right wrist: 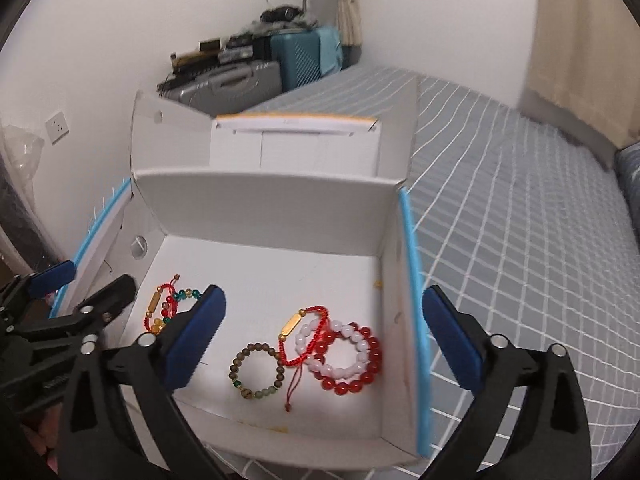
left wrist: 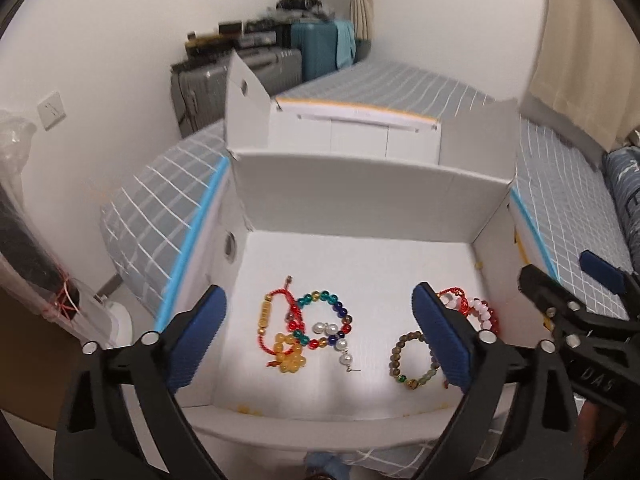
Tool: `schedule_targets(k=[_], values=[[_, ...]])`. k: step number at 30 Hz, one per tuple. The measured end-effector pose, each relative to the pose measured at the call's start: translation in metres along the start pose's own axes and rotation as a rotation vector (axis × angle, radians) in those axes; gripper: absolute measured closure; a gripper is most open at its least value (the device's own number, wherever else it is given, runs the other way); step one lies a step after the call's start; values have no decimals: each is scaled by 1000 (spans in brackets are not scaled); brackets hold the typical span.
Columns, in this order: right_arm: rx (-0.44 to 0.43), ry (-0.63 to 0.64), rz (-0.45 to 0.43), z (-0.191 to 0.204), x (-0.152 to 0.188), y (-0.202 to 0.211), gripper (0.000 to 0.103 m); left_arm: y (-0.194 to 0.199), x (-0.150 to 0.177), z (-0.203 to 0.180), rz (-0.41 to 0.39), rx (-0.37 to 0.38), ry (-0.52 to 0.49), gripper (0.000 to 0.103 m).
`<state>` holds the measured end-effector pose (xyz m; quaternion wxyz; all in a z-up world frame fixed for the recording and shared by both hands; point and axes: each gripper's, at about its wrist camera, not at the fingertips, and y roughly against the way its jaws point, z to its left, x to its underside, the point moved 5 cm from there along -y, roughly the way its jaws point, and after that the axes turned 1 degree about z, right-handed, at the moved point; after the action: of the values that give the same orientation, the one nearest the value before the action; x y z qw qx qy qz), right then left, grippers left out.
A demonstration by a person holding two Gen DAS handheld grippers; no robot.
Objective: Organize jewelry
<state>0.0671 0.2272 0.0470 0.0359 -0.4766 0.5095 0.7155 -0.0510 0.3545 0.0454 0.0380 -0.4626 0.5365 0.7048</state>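
Observation:
A white open box [left wrist: 360, 196] [right wrist: 260, 208] sits on a bed and holds several bracelets. On its left lie a multicolour bead bracelet [left wrist: 324, 320], a red cord bracelet with gold beads [left wrist: 266, 320], yellow flower beads [left wrist: 290, 356] and pearl pieces [left wrist: 340, 340]. On its right lie a brown bead bracelet [right wrist: 256, 370] [left wrist: 408, 360], a red cord bracelet with a gold bar [right wrist: 298, 332], a white bead bracelet [right wrist: 336, 346] and a red bead bracelet [right wrist: 362, 360]. My left gripper [left wrist: 320, 340] is open and empty above the left group. My right gripper [right wrist: 324, 340] is open and empty above the right group.
A second white box [left wrist: 352, 128] with raised flaps stands behind the first. The grey checked bed cover [right wrist: 520, 220] spreads to the right. Suitcases [left wrist: 312, 46] stand against the far wall. A plastic-wrapped bundle [left wrist: 24, 220] stands at the left.

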Motion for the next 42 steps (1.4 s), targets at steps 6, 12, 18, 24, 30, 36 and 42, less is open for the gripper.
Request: schedule_targets(k=[6, 12, 18, 24, 30, 36, 42], values=[[30, -33, -69, -3, 14, 41, 8, 39, 13, 8, -85, -8, -12, 6], [52, -20, -115, 9, 43, 73, 8, 62, 38, 13, -97, 16, -24, 6], [82, -30, -152, 14, 71, 95, 8, 78, 64, 20, -101, 32, -21, 6], [78, -47, -123, 17, 97, 90, 8, 83, 83, 21, -96, 28, -33, 6], [69, -43, -96, 23, 112, 85, 8, 83, 94, 20, -91, 25, -48, 6], [66, -49, -89, 22, 114, 83, 8, 80, 96, 20, -95, 10, -58, 6], [63, -55, -83, 21, 114, 81, 8, 77, 96, 16, -83, 28, -51, 6]])
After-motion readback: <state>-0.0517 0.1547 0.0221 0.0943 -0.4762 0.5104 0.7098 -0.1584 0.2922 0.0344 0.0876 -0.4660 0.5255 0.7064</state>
